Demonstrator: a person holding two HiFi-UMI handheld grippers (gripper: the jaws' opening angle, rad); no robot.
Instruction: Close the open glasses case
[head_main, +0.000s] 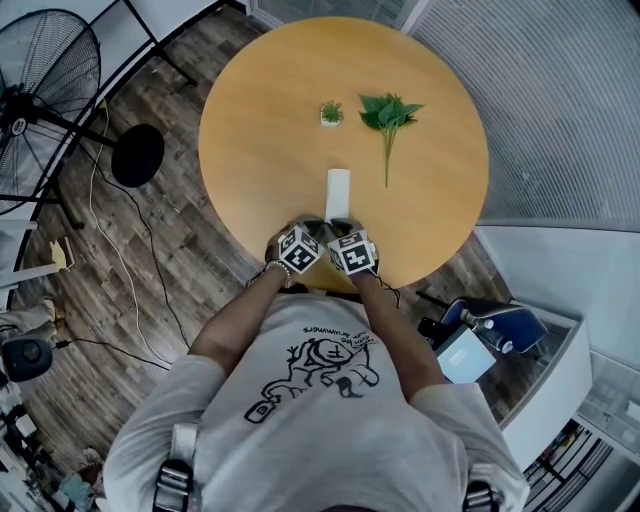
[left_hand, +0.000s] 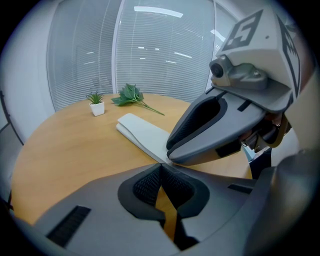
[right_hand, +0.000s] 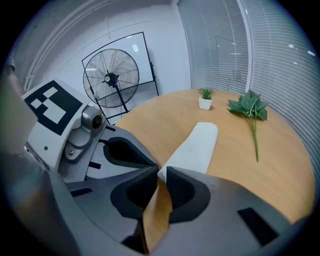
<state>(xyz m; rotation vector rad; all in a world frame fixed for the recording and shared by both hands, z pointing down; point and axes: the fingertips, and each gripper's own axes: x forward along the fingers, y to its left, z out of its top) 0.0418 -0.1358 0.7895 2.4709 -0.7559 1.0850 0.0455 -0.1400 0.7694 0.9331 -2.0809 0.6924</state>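
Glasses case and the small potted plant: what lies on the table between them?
Nothing: bare wooden tabletop separates the glasses case from the potted plant, clearest in the head view. The leafy sprig lies off to the side.

Fan cut off at left edge; glasses case near end hidden

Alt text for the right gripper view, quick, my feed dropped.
The right gripper, jaws a narrow gap apart, sits at the near end of a white glasses case on a round wooden table; whether it grips is unclear. Beyond stand a potted plant and a leafy sprig.
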